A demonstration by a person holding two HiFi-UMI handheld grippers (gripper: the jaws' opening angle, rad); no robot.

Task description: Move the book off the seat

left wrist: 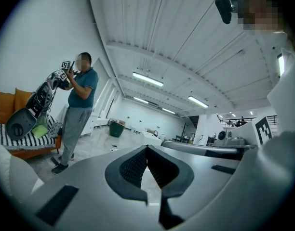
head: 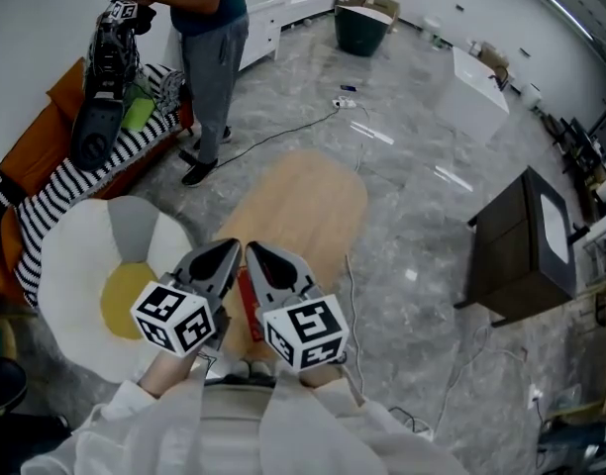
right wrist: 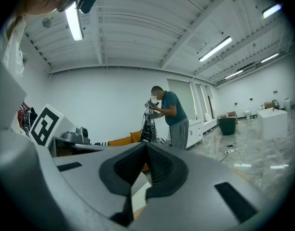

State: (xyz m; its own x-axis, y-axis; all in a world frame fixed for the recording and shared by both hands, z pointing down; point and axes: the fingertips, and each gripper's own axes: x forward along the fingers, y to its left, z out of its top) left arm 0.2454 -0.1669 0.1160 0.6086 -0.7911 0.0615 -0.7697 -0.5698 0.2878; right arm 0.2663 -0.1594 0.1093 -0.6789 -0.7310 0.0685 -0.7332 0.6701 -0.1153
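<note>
2 grippers, the left gripper (head: 231, 249) and the right gripper (head: 252, 251), are held level side by side near the body, each with its fingers together on nothing, so neither carries anything. Between them a red sliver, likely the book (head: 246, 303), lies on the near end of the oval wooden bench (head: 308, 206), beside the egg-shaped seat (head: 85, 265) and not on it. Beyond, open marble floor (head: 412, 196) reaches a dark cabinet (head: 521, 245) at right.
</note>
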